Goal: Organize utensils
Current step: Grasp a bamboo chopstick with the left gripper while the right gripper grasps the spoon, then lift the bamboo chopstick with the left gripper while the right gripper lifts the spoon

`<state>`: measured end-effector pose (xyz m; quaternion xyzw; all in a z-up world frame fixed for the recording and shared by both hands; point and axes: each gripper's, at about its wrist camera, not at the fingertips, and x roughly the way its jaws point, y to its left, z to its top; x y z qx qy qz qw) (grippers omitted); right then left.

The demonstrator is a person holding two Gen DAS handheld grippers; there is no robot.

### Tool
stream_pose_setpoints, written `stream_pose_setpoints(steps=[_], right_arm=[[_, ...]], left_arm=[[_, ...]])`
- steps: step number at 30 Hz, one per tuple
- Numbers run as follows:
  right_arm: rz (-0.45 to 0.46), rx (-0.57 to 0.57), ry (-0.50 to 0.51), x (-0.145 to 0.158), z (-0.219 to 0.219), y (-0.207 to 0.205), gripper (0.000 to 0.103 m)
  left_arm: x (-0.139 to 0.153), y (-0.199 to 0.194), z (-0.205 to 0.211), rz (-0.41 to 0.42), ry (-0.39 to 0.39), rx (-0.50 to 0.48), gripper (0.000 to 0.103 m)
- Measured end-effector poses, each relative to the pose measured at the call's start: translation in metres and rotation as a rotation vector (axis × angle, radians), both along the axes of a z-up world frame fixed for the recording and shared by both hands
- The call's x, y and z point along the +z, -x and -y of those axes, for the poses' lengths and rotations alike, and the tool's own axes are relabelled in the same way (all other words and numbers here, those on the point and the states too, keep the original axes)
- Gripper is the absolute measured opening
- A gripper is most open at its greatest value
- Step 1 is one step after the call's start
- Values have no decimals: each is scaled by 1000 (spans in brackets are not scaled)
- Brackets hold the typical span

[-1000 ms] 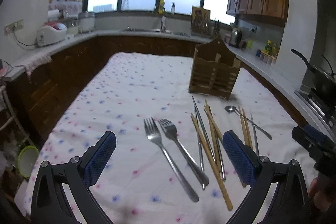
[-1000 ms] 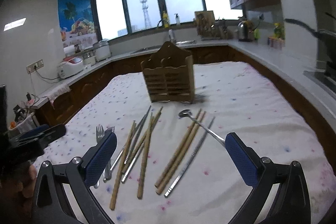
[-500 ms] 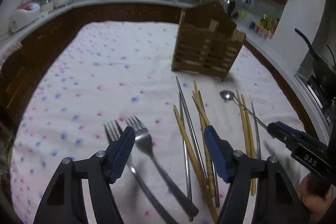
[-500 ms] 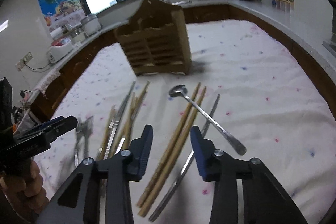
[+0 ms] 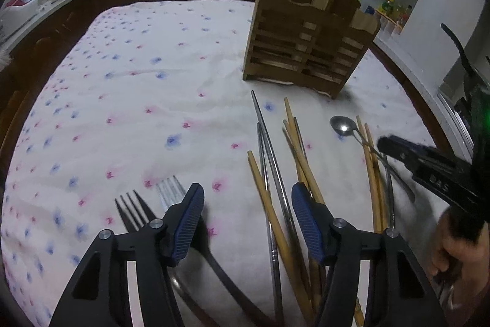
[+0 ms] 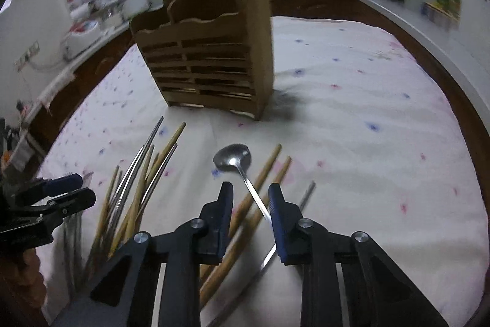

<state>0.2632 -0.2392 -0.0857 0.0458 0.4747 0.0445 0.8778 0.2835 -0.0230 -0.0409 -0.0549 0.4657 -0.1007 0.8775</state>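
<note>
Steel and bamboo utensils are lying loose on a flowered tablecloth (image 5: 128, 100), in front of a slatted wooden holder (image 5: 306, 51) that is standing upright farther back on the table. A steel spoon (image 6: 234, 161) is resting with its bowl toward the holder and its thin handle crossing over a pair of bamboo chopsticks (image 6: 260, 189); a single metal chopstick (image 6: 303, 198) is lying just to their right. The right gripper (image 6: 248, 189) is reaching down over the spoon handle with its jaws closing; the handle is passing between the blue pads, but blur is making it hard to say whether they are pressing on it yet, and they seem still apart from it.

To the left, a mixed bundle of bamboo and metal chopsticks (image 5: 275, 161) is fanning out toward the holder. Two forks (image 5: 134, 210) are lying side by side at the near left, tines pointing away; the lighter fork (image 5: 171, 192) is sitting just beside the darker one. The left gripper (image 5: 246, 198) is hanging low over the cloth between the forks and the bundle, its jaws closing with only bare cloth showing between the fingertips; the left finger is covering part of the lighter fork's neck.

A person's hand (image 5: 459, 253) is gripping the right tool at the edge of the left view. Kitchen counters and windows are ringing the table.
</note>
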Motion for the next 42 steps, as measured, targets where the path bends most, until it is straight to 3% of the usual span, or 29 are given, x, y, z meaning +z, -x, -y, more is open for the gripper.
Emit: stream_pose_setpoints(steps=[7, 9, 12, 14, 26, 42], right_arm=[[-42, 86, 48, -16, -10, -24, 24], [-43, 91, 33, -15, -9, -26, 10], [-43, 89, -26, -14, -4, -25, 4], [-26, 82, -51, -11, -3, -20, 4], [14, 19, -250, 12, 2, 13, 4], [123, -27, -251, 55, -21, 53, 4]], left_arm=[[-16, -23, 12, -53, -31, -22, 52], [-21, -30, 16, -71, -46, -26, 44], [-22, -38, 20, -67, -56, -31, 30], [-24, -40, 21, -73, -45, -45, 10], [-3, -10, -1, -20, 32, -37, 5], [69, 67, -48, 149, 110, -26, 3]])
